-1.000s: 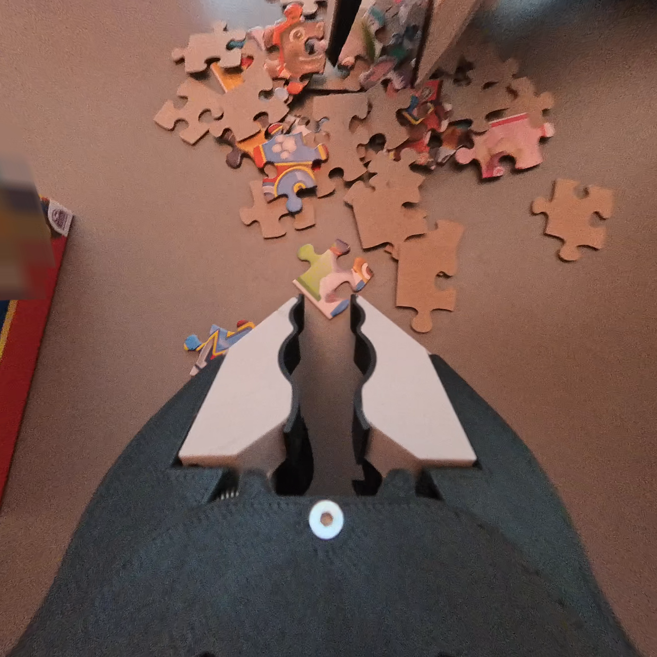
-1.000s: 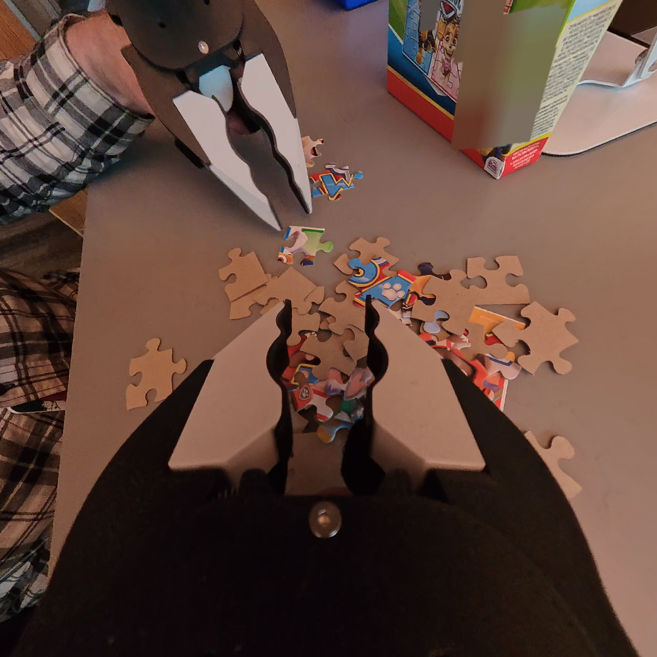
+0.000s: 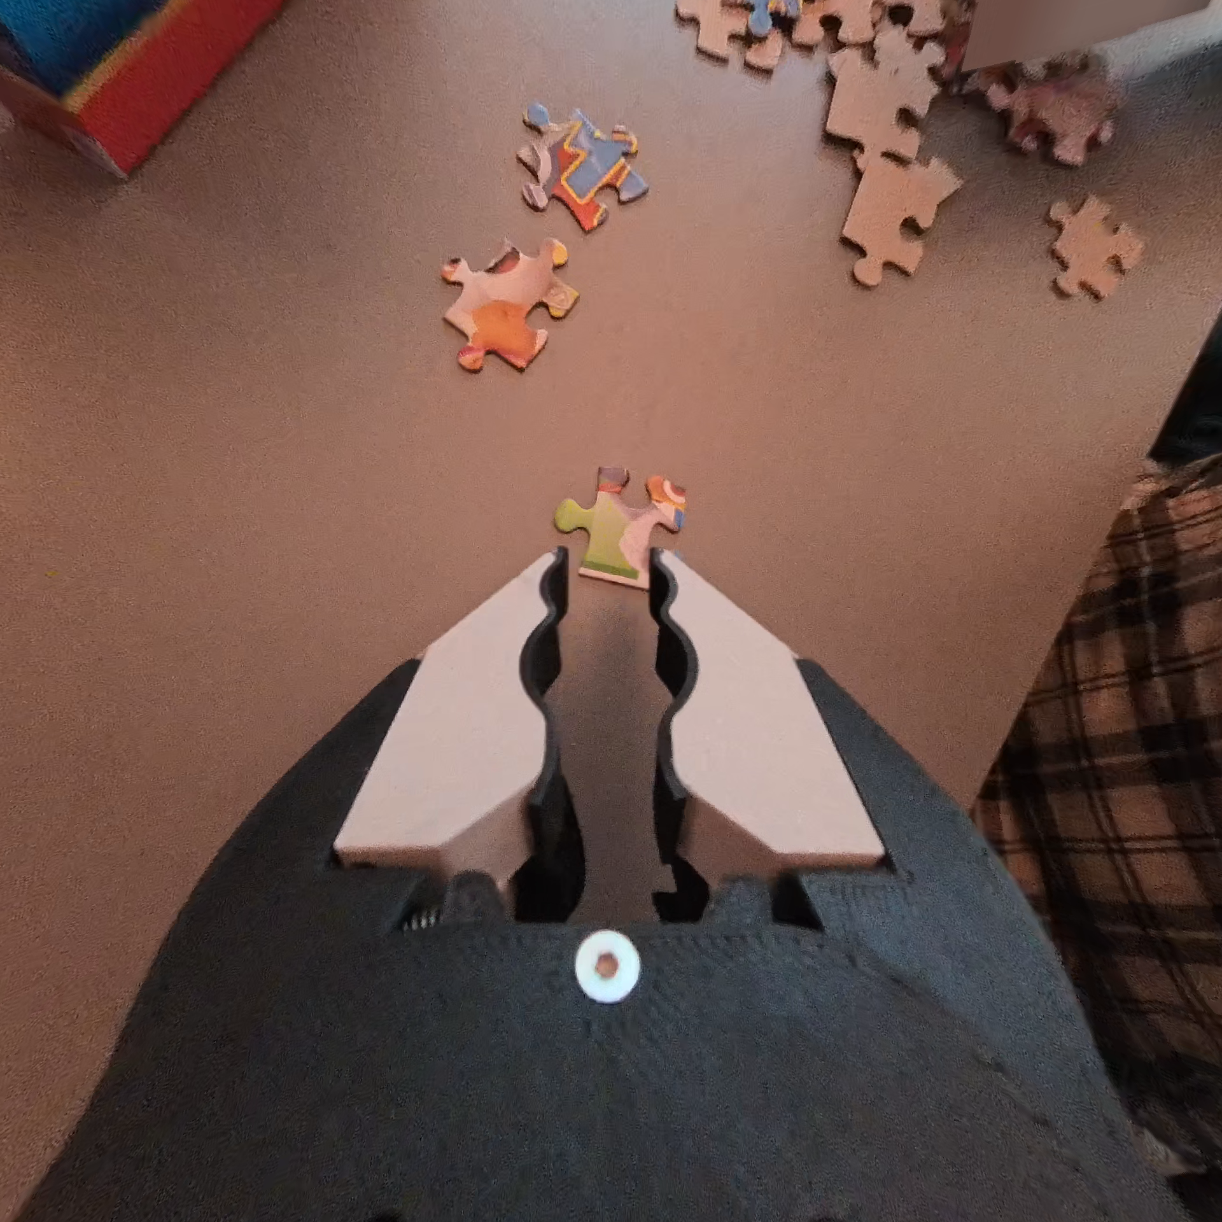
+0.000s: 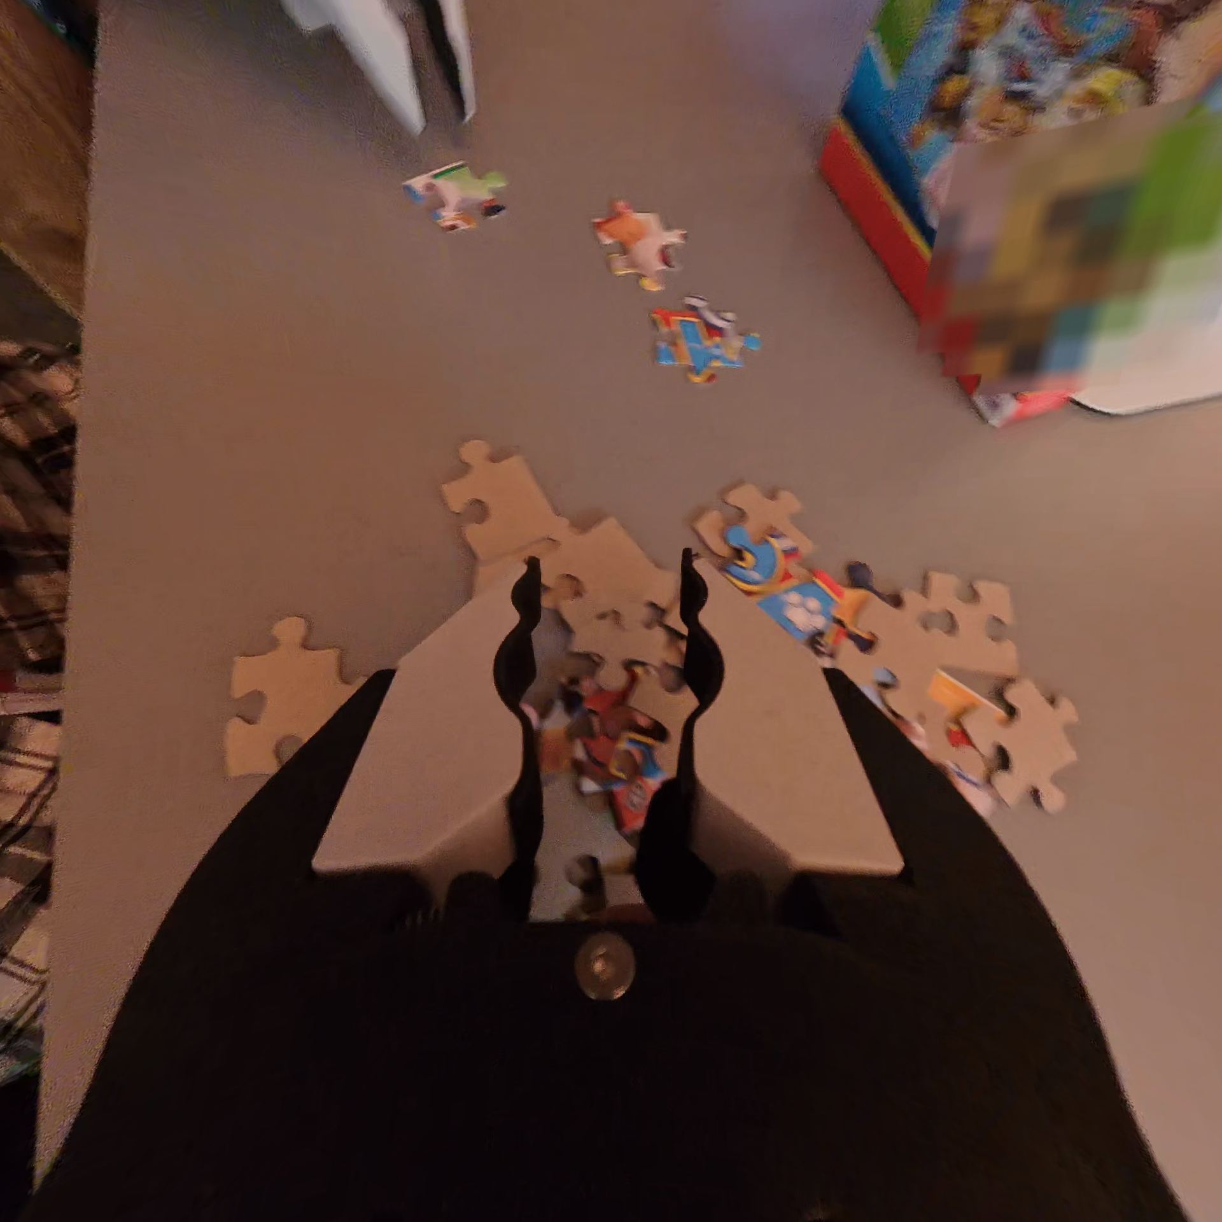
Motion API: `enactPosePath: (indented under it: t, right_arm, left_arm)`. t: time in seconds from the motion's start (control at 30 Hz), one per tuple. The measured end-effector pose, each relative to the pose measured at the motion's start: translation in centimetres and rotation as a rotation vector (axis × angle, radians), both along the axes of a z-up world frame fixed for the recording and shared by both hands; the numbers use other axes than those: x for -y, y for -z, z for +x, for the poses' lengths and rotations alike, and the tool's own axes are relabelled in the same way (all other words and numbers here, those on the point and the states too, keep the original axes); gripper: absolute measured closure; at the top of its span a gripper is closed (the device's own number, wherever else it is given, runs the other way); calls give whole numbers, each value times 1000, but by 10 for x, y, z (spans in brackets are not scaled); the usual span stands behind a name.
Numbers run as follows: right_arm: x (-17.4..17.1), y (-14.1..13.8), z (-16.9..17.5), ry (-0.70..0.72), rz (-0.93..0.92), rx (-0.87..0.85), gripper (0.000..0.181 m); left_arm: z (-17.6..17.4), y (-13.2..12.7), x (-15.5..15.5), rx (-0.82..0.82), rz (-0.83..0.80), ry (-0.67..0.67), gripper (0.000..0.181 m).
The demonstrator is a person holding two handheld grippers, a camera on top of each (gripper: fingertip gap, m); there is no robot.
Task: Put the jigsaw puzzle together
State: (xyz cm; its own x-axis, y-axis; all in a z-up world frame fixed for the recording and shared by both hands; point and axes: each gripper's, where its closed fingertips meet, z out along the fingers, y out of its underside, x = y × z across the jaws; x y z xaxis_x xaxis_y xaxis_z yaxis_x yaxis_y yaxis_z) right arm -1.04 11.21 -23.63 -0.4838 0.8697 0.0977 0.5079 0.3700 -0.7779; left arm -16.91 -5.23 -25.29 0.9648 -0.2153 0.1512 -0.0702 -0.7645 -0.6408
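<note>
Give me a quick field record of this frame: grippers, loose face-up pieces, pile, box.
left gripper: open, green piece lying just past its tips
right gripper: open, above the pile, holding nothing
separated face-up pieces: green piece, orange piece, blue piece, apart from each other on the table
pile: mostly face-down, some overlapping
box: beside the separated pieces

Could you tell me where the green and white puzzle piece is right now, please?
In the left wrist view, the green and white puzzle piece lies face up on the table just ahead of the left tongs, nearer than the orange and white piece.
</note>
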Motion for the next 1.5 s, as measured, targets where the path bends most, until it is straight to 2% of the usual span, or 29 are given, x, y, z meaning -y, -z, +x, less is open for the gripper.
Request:
enactPosePath:
  t: [0.07, 0.2, 0.27, 0.33, 0.43, 0.53, 0.63, 0.7, 0.73, 0.77, 0.87, 0.97, 1.07, 1.23, 1.37, 1.4, 1.5]
  right_arm:
    - [20, 9, -3, -50, 19, 40, 137]
    - [43, 36, -10, -132, 96, 144, 138]
    - [45, 36, -14, -147, 138, 137, 160]
    - [44, 37, -14, -156, 187, 145, 173]
    - [45, 36, -14, -152, 127, 155, 181]
    - [49, 35, -11, -153, 56, 171, 181]
    - [50, 25, -12, -134, 41, 132, 177]
    - [40, 25, -18, -75, 83, 127, 142]
    - [38, 31, -18, -67, 112, 152, 136]
    - [40, 36, -17, -75, 116, 175, 136]
    - [53, 38, -18, -97, 80, 181, 154]
    - [63, 38, -20, -111, 71, 185, 160]
    - [72, 33, -20, -131, -5, 190, 167]
    - [80, 28, -17, -155, -113, 226, 171]
    - [82, 25, -17, -165, -190, 254, 173]
    - [82, 23, -18, -167, -207, 257, 175]
    - [83, 10, -24, -179, -253, 213, 175]
  left_arm:
    - [-1, -12, 4, 19, 58, -19, 157]
    - [-4, -15, 5, -8, 91, -51, 155]
    - [1, -11, 2, -18, 97, -44, 155]
    - [8, -8, -3, -43, 101, -22, 155]
    - [41, -20, -23, 2, 177, 64, 154]
    - [82, -22, -44, -8, 214, 186, 152]
    - [117, -7, -58, -63, 174, 300, 147]
    - [126, 1, -64, -89, 149, 317, 146]
    - [128, 3, -65, -84, 147, 321, 146]
    - [129, 4, -67, -71, 151, 317, 146]
    - [131, 5, -67, -40, 159, 297, 145]
    - [133, 8, -67, -56, 159, 285, 142]
    - [130, 18, -71, -183, 144, 285, 139]
    - [130, 18, -84, -341, 187, 344, 144]
    - [135, 20, -89, -405, 226, 401, 170]
    - [134, 20, -91, -418, 232, 394, 171]
    - [132, 13, -90, -339, 239, 352, 181]
